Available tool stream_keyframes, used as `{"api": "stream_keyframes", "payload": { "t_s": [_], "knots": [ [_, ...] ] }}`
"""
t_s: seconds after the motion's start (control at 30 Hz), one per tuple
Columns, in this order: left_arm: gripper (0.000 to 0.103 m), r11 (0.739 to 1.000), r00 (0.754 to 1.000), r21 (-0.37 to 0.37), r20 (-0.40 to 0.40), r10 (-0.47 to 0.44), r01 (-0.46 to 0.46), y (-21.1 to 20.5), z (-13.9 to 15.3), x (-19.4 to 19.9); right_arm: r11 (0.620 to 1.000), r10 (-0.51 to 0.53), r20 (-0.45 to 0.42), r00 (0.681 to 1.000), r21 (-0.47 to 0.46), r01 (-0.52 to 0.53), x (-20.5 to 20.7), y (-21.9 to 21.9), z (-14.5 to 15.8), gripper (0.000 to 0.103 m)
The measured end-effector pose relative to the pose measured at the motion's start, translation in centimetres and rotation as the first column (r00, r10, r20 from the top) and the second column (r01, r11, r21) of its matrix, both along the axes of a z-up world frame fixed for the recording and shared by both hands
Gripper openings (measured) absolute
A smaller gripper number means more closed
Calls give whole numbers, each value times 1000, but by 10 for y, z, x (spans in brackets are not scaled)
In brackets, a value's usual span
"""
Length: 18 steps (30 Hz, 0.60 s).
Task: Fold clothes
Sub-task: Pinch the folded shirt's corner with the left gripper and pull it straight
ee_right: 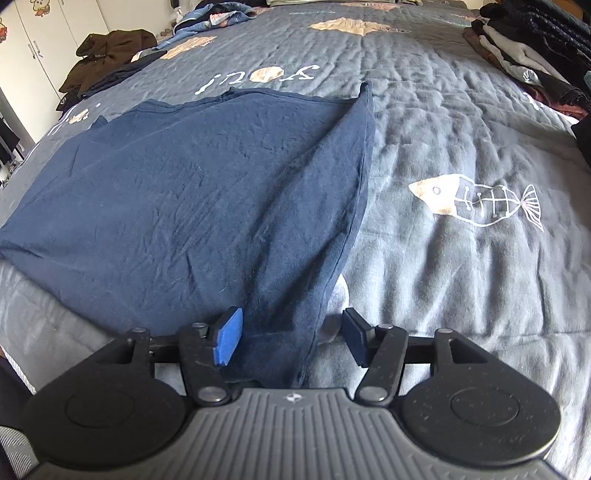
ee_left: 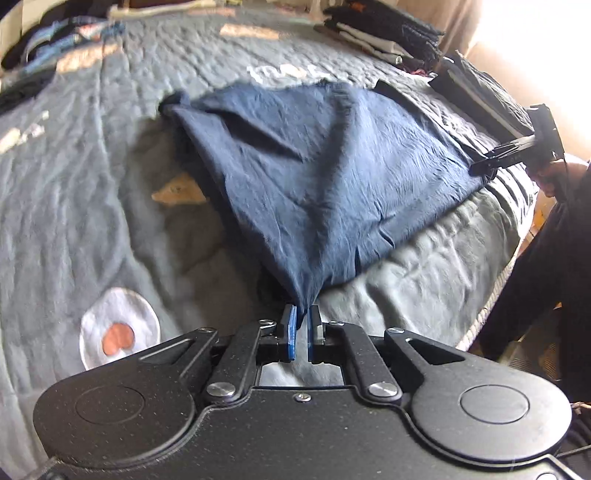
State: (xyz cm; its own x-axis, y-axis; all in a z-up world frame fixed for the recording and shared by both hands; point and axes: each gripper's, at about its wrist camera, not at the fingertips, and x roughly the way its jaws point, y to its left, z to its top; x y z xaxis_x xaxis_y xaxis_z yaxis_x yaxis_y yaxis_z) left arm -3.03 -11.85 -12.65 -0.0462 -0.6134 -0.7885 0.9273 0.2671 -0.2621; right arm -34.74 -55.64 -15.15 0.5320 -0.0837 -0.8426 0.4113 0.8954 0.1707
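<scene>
A navy blue garment (ee_left: 325, 166) lies spread on the grey quilt (ee_left: 74, 203). In the left wrist view one corner of it is drawn up into a peak, and my left gripper (ee_left: 303, 325) is shut on that corner between its blue pads. In the right wrist view a long raised fold of the garment (ee_right: 303, 229) runs down between the fingers of my right gripper (ee_right: 291, 321). That gripper is open, and both pads stand clear of the cloth. From the left wrist view the right gripper (ee_left: 480, 168) shows at the garment's far right edge.
A stack of folded clothes (ee_right: 535, 55) sits at the far right of the bed. Loose dark and blue clothes (ee_right: 110, 48) lie at the far left. White wardrobe doors (ee_right: 55, 22) stand behind. The bed's near edge and a person's dark sleeve (ee_left: 554, 258) are at the right.
</scene>
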Motion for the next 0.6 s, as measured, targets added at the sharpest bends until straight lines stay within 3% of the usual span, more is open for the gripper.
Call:
{"api": "stream_keyframes", "payload": {
  "t_s": [0.07, 0.13, 0.17, 0.27, 0.37, 0.4, 0.43, 0.53, 0.6],
  "knots": [
    [15, 997, 996, -54, -74, 53, -57, 1, -2, 10, 1000, -10, 2, 1000, 25, 10, -2, -2, 1, 59],
    [48, 985, 983, -110, -139, 117, -132, 3, -4, 21, 999, -16, 4, 1000, 40, 16, -3, -3, 1, 59],
    [48, 977, 976, -136, -165, 140, -163, 3, -4, 26, 999, -20, 5, 1000, 48, 20, -4, -3, 0, 59],
    [48, 949, 951, -187, -228, 210, -255, 3, -5, 40, 998, -22, 3, 1000, 57, 22, -4, -4, 0, 60],
    [46, 945, 942, -158, -227, 246, -285, -10, -11, 43, 998, -17, -2, 1000, 53, 18, -3, -4, -2, 60],
    [40, 949, 943, -141, -226, 245, -281, -16, -14, 42, 998, -16, -4, 1000, 52, 16, -3, -4, -2, 61],
    [27, 953, 943, -125, -226, 245, -277, -22, -17, 41, 999, -15, -5, 1000, 51, 15, -2, -4, -2, 61],
    [10, 969, 962, -93, -171, 212, -230, -26, -19, 36, 999, -10, -11, 1000, 48, 11, -1, -4, -3, 62],
    [8, 950, 953, -154, -183, 243, -272, -13, -11, 45, 999, -7, -14, 1000, 46, 8, -1, -4, -4, 63]
  ]
}}
